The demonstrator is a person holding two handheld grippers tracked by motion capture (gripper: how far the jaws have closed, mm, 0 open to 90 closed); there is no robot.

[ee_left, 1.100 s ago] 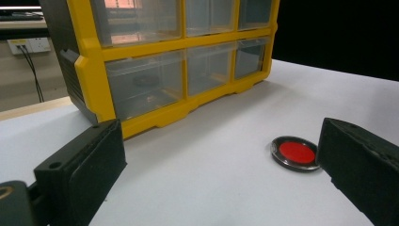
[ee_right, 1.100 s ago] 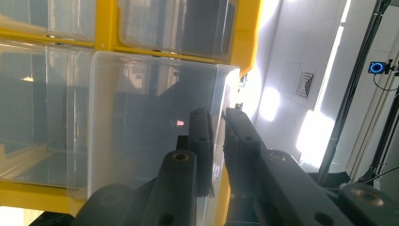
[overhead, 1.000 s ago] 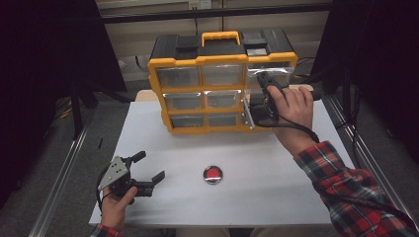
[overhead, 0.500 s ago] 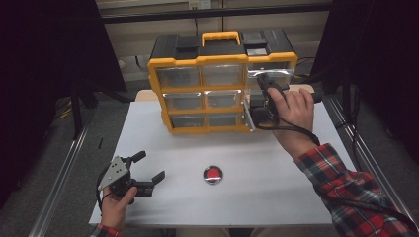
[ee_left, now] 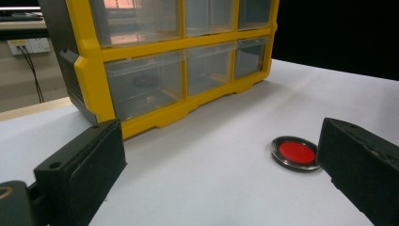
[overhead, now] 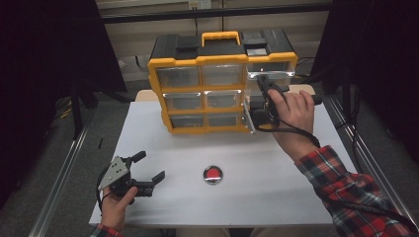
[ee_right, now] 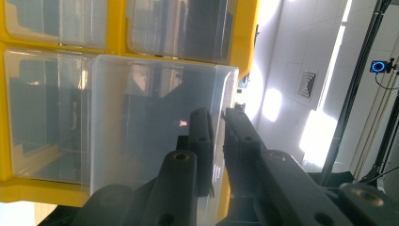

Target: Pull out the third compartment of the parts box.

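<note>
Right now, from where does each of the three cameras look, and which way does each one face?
High view: above the person's side, facing forward and down on the white table; both hands, left gripper, right gripper.
Left gripper view: low over the table, facing the yellow plastic drawer cabinet and round red-centred metal disc; its open jaws.
Right gripper view: turned sideways, close on a clear plastic drawer; its jaws grip the wall.
Shared: all three show the cabinet.
</note>
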